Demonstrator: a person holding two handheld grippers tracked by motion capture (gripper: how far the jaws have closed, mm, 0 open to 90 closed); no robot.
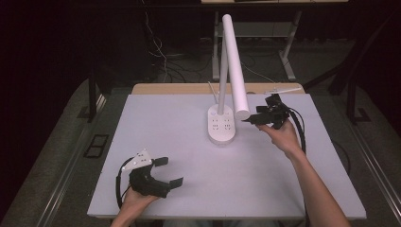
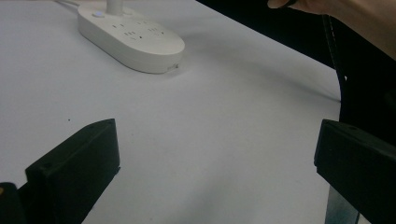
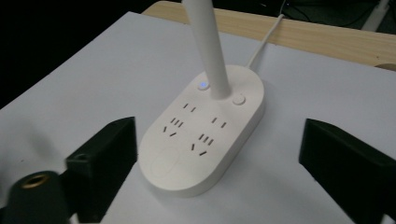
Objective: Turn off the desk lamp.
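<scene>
The desk lamp [image 1: 221,124] with its socket base stands near the middle of the surface's [image 1: 179,156] far edge, its white tube head [image 1: 235,66] tilted over the base. The right gripper view shows a lit blue button [image 3: 203,86] on the base. The right gripper [image 1: 253,119] hovers just beside the head's tip, fingers apart, nothing between. The left gripper [image 1: 169,171] rests near the near-left corner, fingers apart, empty.

White desk lamp [image 1: 222,124] stands upright mid-table, its oval socket base bearing a tilted tube head
</scene>
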